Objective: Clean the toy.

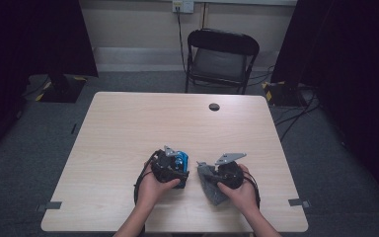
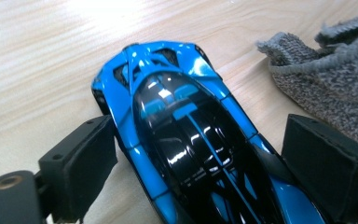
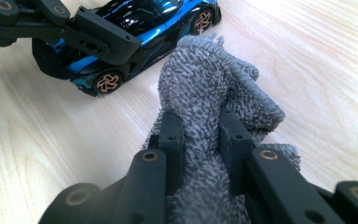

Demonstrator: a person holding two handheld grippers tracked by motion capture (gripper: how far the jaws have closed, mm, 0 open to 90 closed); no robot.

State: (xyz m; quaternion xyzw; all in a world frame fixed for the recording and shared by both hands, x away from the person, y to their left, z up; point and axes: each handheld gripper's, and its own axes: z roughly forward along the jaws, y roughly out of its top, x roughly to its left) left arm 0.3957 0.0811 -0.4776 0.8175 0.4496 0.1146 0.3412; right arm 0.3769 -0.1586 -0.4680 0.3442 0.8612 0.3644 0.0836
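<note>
A glossy blue and black toy car (image 2: 182, 121) stands on its wheels on the wooden table (image 1: 128, 128), near the front edge. My left gripper (image 2: 200, 158) straddles it, one black pad (image 2: 86, 163) beside each flank and close to it. I see no pad pressing on the car. Just to the right, my right gripper (image 3: 200, 135) is shut on a bunched grey terry cloth (image 3: 209, 84). The cloth's free end rises past the jaws toward the car (image 3: 140, 28) and stops just short of it. In the high view, the car (image 1: 181, 160) and the cloth (image 1: 212, 190) lie between the two hands.
A round cable hole (image 1: 214, 106) sits in the table near its far edge. A black folding chair (image 1: 222, 54) stands behind the table. Dark curtains and stand bases flank both sides, and cables run along the floor at the right.
</note>
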